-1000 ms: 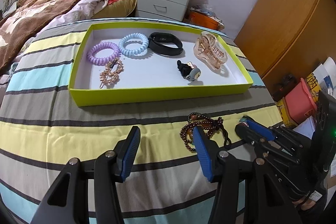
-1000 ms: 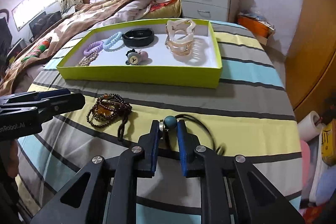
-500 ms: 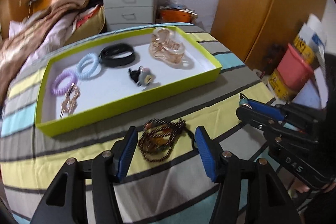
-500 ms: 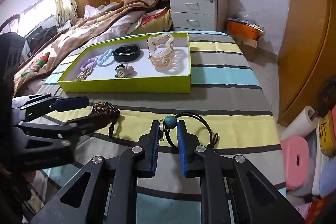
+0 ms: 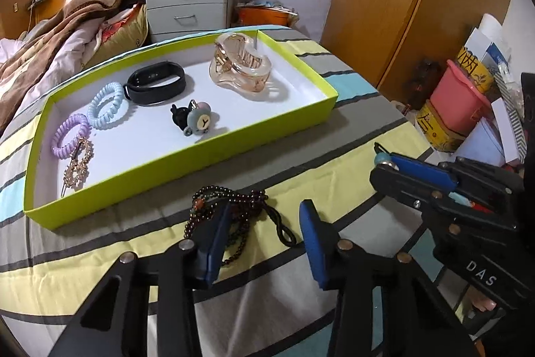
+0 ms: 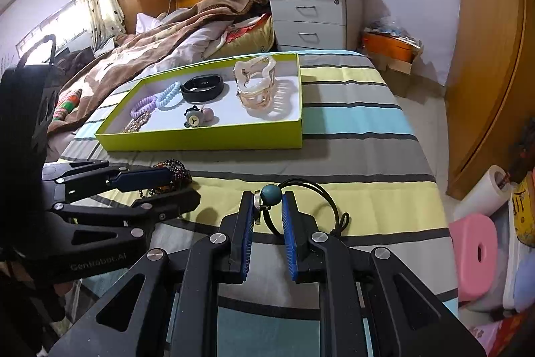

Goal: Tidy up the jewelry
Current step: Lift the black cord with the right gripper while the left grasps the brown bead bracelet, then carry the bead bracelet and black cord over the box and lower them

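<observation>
A dark beaded necklace (image 5: 234, 206) lies on the striped bedspread in front of the lime-green tray (image 5: 187, 156). My left gripper (image 5: 266, 206) straddles it: its left finger (image 5: 217, 233) overlaps the beads, and the jaws are closing with beads and a black cord loop between them, not clamped. From the right wrist view the same gripper (image 6: 177, 186) reaches in from the left over the beads (image 6: 174, 166). My right gripper (image 6: 267, 206) is shut on a teal bead pendant (image 6: 270, 194) whose black cord (image 6: 321, 199) trails on the bed.
The tray holds a purple coil tie (image 5: 68, 136), a blue coil tie (image 5: 108, 104), a black wristband (image 5: 155, 82), a clear hair claw (image 5: 239, 66), a gold clip (image 5: 77, 168) and a charm tie (image 5: 192, 121). A pink bucket (image 5: 458, 102) and boxes stand beside the bed.
The left gripper swung over the beaded necklace, which now sits between its fingers, and its jaws have narrowed. The right gripper stays shut on the teal bead pendant.
</observation>
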Motion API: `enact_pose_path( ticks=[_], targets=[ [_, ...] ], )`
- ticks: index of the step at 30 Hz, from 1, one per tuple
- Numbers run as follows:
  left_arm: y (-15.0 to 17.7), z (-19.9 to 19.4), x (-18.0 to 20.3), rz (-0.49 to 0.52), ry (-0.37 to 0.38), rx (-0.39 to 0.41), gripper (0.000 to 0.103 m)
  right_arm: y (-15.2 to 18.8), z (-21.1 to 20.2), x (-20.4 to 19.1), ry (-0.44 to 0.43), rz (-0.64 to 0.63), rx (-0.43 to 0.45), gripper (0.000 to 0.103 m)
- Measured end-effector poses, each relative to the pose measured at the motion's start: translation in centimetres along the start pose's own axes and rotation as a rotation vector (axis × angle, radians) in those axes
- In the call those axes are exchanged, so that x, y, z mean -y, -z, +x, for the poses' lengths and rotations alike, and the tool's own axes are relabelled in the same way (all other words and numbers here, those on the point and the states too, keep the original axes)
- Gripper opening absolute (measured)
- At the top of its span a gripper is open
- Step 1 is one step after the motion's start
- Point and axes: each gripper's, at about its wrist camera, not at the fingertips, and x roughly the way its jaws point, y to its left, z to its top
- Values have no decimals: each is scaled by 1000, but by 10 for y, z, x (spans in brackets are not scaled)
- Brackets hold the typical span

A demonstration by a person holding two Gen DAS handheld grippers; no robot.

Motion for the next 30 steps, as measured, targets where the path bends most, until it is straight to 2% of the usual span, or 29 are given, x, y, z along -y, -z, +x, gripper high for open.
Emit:
enact_pose_path(
  ticks=[4,7,11,14,16,17,22,30],
  targets=[
    [1,1,3,20,-15,-6,37,0,1,-1,-1,-2,-1,17],
    [-3,2,0,0,-18,-7,37,0,1,-2,-5,-5,-1,17],
    [-4,9,6,41,-76,-17,37,0,1,-4,-8,-7,0,17],
    [-5,11,8,56,-89,-20,37,0,1,-4,-8,-8,1,17],
    [-6,10,6,49,-100,-16,27,0,1,-4,-8,-8,1,17],
    [-6,10,4,42,-103,-16,26,1,1,-4,-8,-9,1,17],
    [-5,7,1,30,-104,-12,19,0,1,-5,-6,-9,2,17],
    [-2,-4,-7,-24,-70,18,18,-2,-5,-8,-2,-11,19,17]
  ],
)
